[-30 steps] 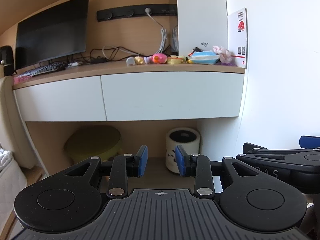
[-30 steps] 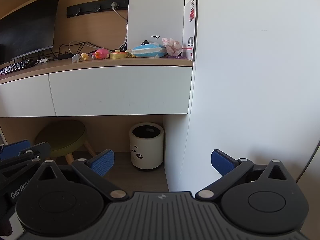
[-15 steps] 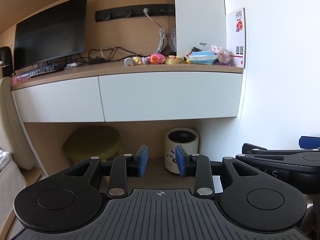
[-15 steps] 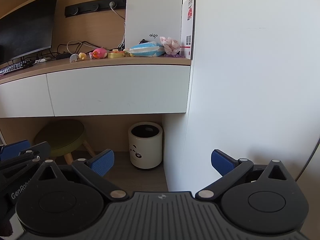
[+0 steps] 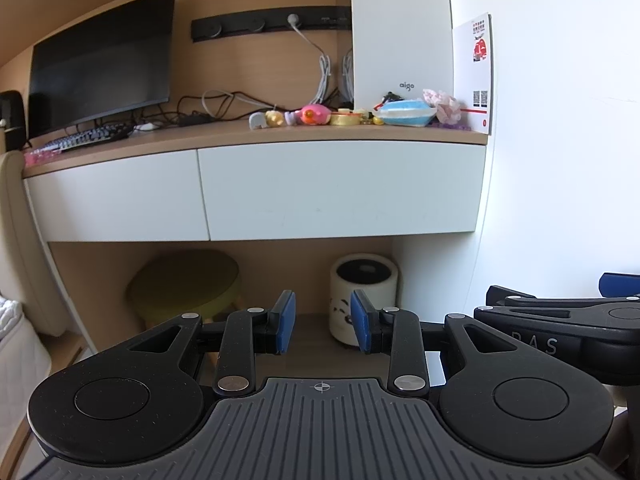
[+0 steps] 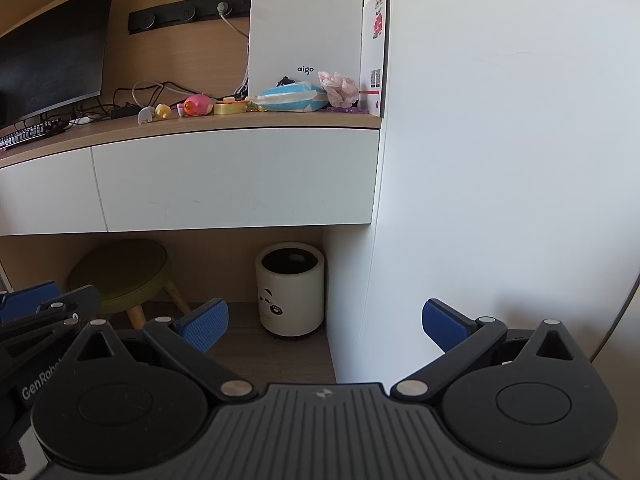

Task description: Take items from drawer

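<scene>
Two white drawer fronts sit under the wooden desk top, both closed: the wide right drawer and the left drawer. They have no handles that I can see. My left gripper hangs low in front of the desk, well short of the drawers, its blue pads a narrow gap apart with nothing between them. My right gripper is beside it to the right, spread wide open and empty, facing the right drawer's end and the white wall.
On the desk top lie small toys, a blue packet, a white box, a monitor and a keyboard. Below stand a white bin and a green stool. A white wall closes the right side.
Both views have drifted only slightly towards the desk. The finger spacing of each gripper is the same and the drawers stay closed.
</scene>
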The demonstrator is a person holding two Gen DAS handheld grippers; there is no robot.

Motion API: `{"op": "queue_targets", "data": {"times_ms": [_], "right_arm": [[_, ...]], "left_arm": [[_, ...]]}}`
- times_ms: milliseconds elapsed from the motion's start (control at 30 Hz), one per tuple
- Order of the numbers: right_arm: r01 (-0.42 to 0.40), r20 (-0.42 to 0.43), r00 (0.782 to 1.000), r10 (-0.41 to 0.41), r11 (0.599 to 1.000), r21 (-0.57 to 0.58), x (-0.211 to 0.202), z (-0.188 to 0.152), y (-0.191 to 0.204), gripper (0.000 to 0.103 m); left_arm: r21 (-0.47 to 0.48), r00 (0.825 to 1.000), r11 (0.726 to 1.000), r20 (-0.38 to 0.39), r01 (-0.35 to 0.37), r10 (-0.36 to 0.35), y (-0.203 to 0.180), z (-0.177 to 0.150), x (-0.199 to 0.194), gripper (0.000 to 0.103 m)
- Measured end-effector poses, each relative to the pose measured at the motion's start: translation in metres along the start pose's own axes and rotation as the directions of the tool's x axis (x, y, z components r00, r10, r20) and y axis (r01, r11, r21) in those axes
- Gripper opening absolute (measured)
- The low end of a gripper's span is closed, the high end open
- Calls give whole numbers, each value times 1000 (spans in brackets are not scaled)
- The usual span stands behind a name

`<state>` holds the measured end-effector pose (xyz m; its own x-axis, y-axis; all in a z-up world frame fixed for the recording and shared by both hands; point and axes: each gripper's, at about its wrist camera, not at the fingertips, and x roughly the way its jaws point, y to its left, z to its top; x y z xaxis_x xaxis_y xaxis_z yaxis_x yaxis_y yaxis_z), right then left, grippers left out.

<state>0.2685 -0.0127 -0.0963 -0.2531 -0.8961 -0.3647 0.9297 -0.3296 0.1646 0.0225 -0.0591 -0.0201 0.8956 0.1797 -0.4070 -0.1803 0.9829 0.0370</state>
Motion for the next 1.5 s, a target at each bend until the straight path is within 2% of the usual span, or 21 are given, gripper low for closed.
{"op": "queue_targets", "data": {"times_ms": [1500], "right_arm": [[14,-3,1000,-14,1000,13,0,-3,1,103]], "left_arm": [[-4,1000,1000,-3,2,-2,1,-5,1,35]]}}
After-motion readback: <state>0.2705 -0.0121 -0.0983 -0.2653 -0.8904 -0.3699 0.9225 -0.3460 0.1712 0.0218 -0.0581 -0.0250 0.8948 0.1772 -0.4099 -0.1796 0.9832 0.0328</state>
